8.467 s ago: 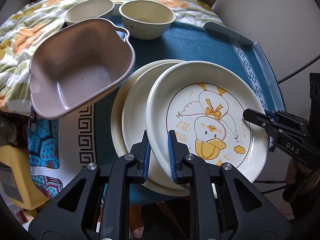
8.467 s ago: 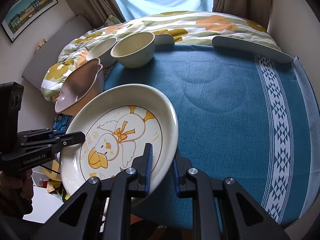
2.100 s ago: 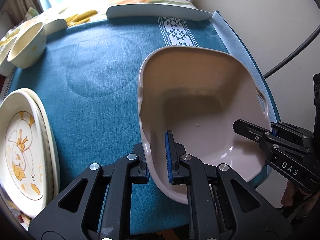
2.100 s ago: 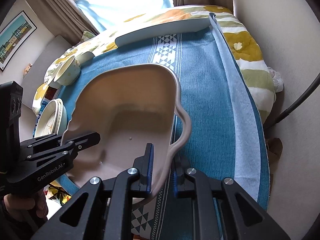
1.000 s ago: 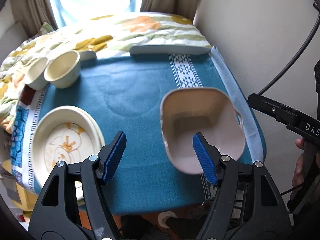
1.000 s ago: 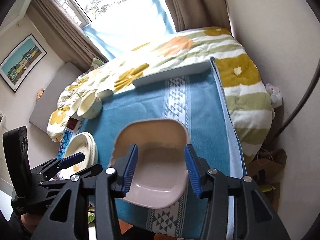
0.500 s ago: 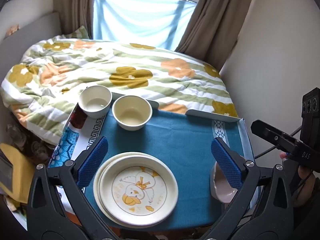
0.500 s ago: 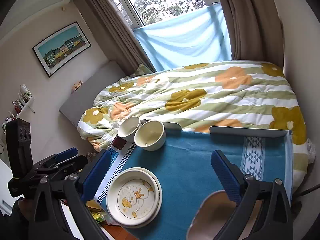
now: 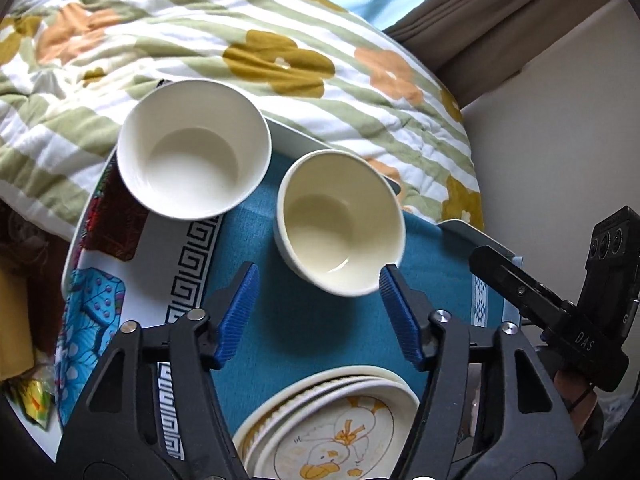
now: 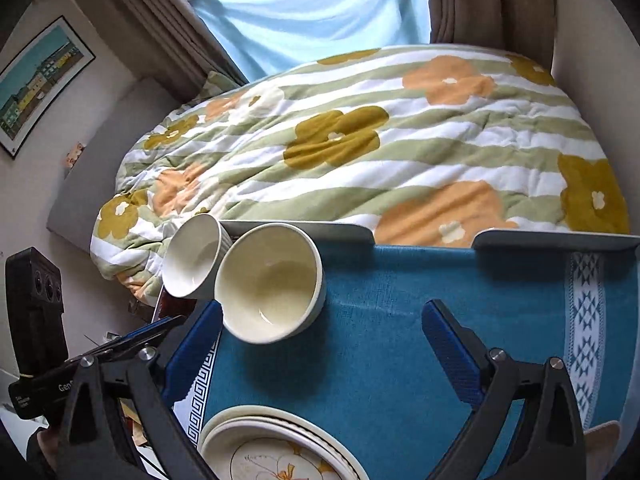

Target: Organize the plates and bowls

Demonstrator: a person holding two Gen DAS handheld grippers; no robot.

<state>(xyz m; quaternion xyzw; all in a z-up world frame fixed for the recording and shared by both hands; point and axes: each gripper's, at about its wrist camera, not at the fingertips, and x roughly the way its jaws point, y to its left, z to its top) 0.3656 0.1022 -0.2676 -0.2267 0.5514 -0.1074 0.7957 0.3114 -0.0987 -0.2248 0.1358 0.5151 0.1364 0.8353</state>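
A cream bowl (image 9: 340, 224) stands on the blue cloth, with a white bowl (image 9: 194, 148) to its left at the table's far left corner. My left gripper (image 9: 318, 312) is open and empty, just short of the cream bowl. A stack of cream plates with a duck drawing (image 9: 332, 428) lies under it. In the right wrist view the cream bowl (image 10: 270, 282) and white bowl (image 10: 194, 256) sit ahead to the left. My right gripper (image 10: 320, 356) is open and empty above the cloth, with the plate stack (image 10: 276, 448) below it.
The table is covered by a blue cloth (image 10: 400, 344) and butts against a bed with a flowered quilt (image 10: 360, 152). A wall (image 9: 560, 140) stands on the right. The right gripper's body (image 9: 560, 320) shows at the right of the left wrist view.
Both grippers have come down and forward toward the two bowls at the far left. Before that they set the pink square bowl at the table's right and opened.
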